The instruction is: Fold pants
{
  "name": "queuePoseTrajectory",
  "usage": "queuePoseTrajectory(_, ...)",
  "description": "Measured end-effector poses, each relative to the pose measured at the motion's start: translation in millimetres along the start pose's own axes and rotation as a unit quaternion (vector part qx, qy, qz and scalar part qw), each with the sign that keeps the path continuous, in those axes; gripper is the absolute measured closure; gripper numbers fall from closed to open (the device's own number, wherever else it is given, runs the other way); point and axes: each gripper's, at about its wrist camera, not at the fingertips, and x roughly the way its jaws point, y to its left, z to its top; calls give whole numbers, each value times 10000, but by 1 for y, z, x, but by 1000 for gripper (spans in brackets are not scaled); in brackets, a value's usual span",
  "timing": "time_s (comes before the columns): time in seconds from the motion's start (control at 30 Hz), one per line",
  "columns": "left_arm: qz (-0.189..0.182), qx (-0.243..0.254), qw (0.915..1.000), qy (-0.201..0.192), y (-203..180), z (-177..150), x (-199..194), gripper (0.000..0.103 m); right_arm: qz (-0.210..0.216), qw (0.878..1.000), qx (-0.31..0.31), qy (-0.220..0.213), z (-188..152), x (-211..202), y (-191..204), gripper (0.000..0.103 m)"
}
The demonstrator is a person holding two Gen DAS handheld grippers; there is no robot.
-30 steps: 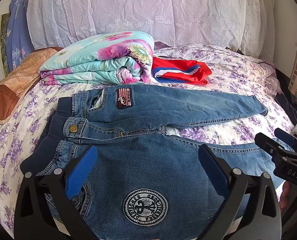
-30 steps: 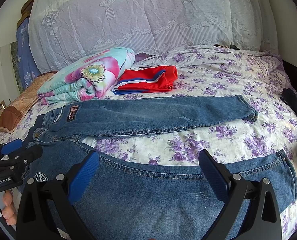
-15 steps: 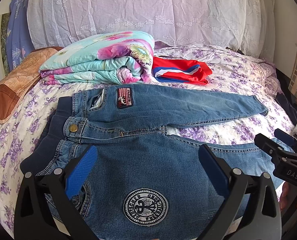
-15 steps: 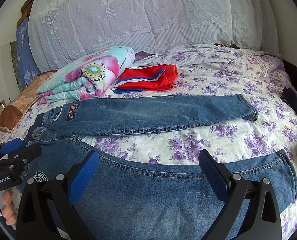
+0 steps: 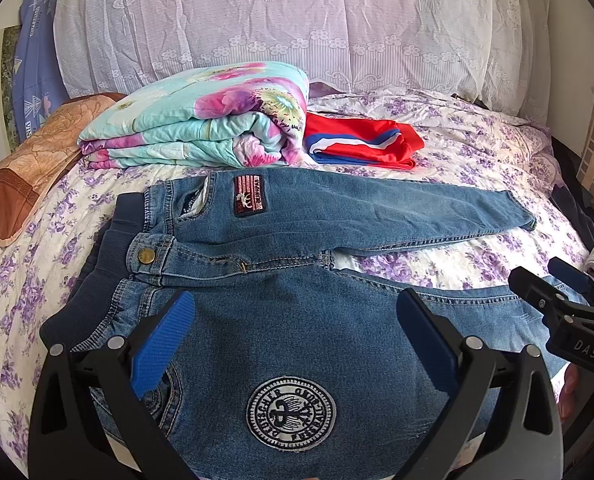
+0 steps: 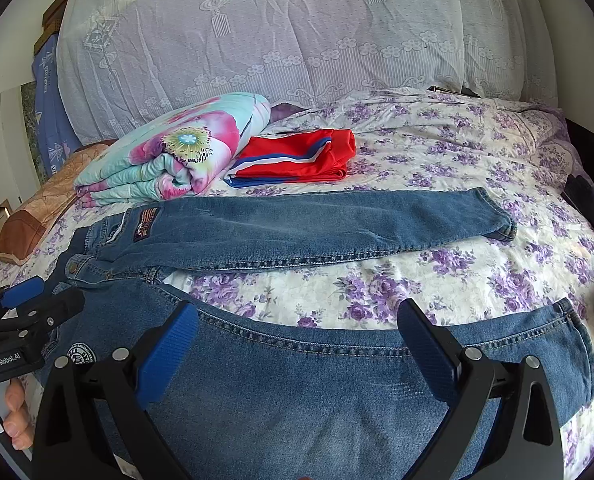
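Home bedroom: bed (image 6: 437, 152) with floral sheet, folded quilt (image 5: 201, 120), lace-covered pillows (image 6: 297, 28).

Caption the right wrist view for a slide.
Open right gripper above unfolded jeans spread on a floral bed.

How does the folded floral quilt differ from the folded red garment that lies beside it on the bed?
The floral quilt is a thick, tall bundle; the red garment lies thin and flat. The quilt is turquoise with pink flowers; the garment is red with blue and white stripes. The quilt sits further left. Both are folded and rest on the bed, beyond the jeans.
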Motion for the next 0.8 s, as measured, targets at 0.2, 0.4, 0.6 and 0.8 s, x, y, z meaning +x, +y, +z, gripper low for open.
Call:
queuePoseTrajectory(0.2,2,-8,10000,5,0,0,0,4,6,10000,-17,14,-1,1,1,3)
queuePoseTrajectory(0.4,39,14,10000,1,1,0,0,4,-6,10000,-30,34,-2,2,1,3)
queuePoseTrajectory(0.6,90,-36,10000,-11,3,2,0,4,-44,10000,-25,57,-4,5,0,3)
queuePoseTrajectory(0.8,167,-19,9998,-49,3,4,1,4,-125,9999,4,-3,-1,7,-4,3)
